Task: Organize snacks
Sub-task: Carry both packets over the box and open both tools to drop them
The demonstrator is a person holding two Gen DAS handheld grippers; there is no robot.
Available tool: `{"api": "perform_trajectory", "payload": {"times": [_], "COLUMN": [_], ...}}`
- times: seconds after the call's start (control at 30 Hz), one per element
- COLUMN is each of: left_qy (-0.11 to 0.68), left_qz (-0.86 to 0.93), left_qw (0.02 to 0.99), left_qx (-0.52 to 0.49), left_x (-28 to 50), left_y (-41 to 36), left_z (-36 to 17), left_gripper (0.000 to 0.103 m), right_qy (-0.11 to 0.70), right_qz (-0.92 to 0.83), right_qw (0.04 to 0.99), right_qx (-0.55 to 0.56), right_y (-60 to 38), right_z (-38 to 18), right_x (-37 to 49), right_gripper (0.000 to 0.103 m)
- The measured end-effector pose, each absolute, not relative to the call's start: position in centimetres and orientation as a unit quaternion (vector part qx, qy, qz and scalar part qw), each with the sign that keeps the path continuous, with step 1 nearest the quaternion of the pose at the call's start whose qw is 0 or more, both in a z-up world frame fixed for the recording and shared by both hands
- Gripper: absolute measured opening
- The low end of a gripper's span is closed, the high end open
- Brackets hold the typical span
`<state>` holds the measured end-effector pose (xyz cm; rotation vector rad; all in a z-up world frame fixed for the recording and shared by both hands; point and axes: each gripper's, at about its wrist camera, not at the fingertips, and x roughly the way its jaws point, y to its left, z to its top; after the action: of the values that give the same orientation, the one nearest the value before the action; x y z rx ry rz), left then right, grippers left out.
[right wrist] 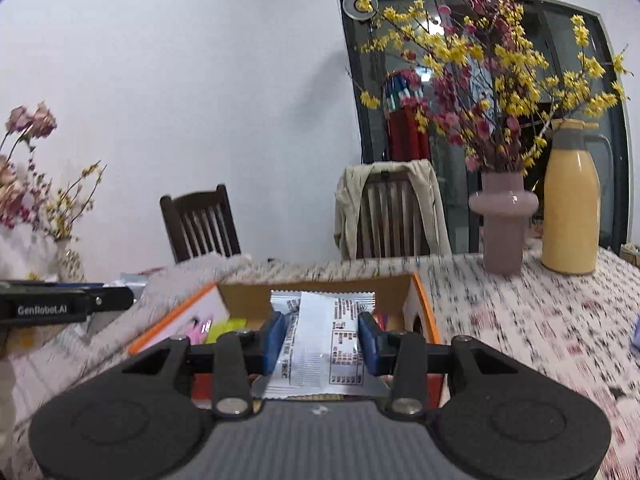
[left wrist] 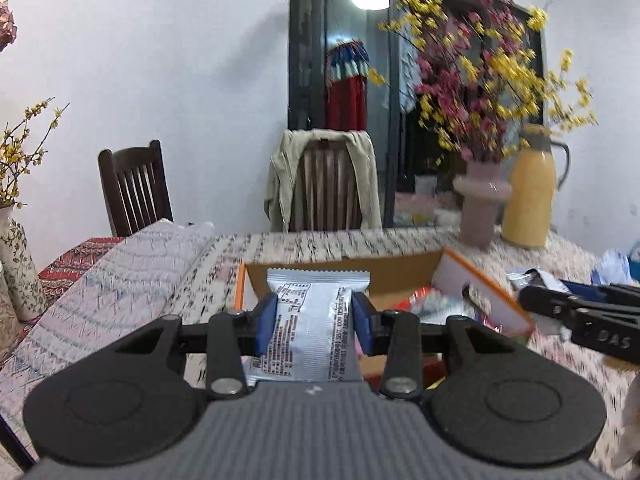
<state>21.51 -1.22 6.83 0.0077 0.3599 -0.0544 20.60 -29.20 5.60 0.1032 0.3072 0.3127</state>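
Our left claw [left wrist: 314, 322] pinches a silver snack packet [left wrist: 310, 320] above the open cardboard box [left wrist: 400, 276] on the worktop [left wrist: 320, 244]. Our right claw [right wrist: 322, 344] pinches a second silver packet [right wrist: 320, 340] over the same box, near a pink vase [right wrist: 502, 224].

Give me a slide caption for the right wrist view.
Right claw grips a silver snack packet above an open cardboard box on the table.
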Motion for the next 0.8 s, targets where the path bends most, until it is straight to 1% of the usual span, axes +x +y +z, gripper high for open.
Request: {"api": "perform_trajectory", "payload": {"times": [0.2,0.33,0.4,0.57,0.67,0.7,0.73,0.8], "left_qy": [0.171,0.178,0.194,0.197,0.19,0.183,0.178,0.157], "left_qz": [-0.001,0.027,0.028,0.029,0.024,0.02,0.023,0.044], "left_qw": [0.985,0.984,0.981,0.98,0.981,0.982,0.982,0.985], "left_qx": [-0.02,-0.017,-0.011,-0.017,-0.035,-0.045,-0.051,-0.064], "left_x": [25.1,28.2,29.1,29.3,28.9,28.6,28.3,27.8], "left_y": [-2.0,-2.2,-2.1,-1.4,-0.8,-0.5,-0.5,-0.2], "left_z": [6.3,3.8,2.5,1.8,1.6,1.6,1.8,2.1], "left_gripper": [0.041,0.041,0.041,0.041,0.046,0.057,0.078,0.103], "right_qy": [0.138,0.139,0.153,0.173,0.179,0.182,0.184,0.182], "right_qz": [0.133,0.115,0.122,0.124,0.121,0.119,0.12,0.115], "right_qw": [0.979,0.981,0.977,0.975,0.975,0.974,0.973,0.973], "right_qx": [0.064,0.078,0.08,0.061,0.06,0.061,0.065,0.076], "right_y": [-27.9,-27.6,-27.6,-26.7,-26.7,-26.8,-26.8,-27.2], "right_z": [5.9,3.8,2.8,1.3,1.0,0.9,0.9,0.8], "right_x": [25.4,27.5,28.0,28.2,28.1,28.1,28.2,28.2], "right_gripper": [0.039,0.039,0.039,0.039,0.041,0.044,0.051,0.098]}}
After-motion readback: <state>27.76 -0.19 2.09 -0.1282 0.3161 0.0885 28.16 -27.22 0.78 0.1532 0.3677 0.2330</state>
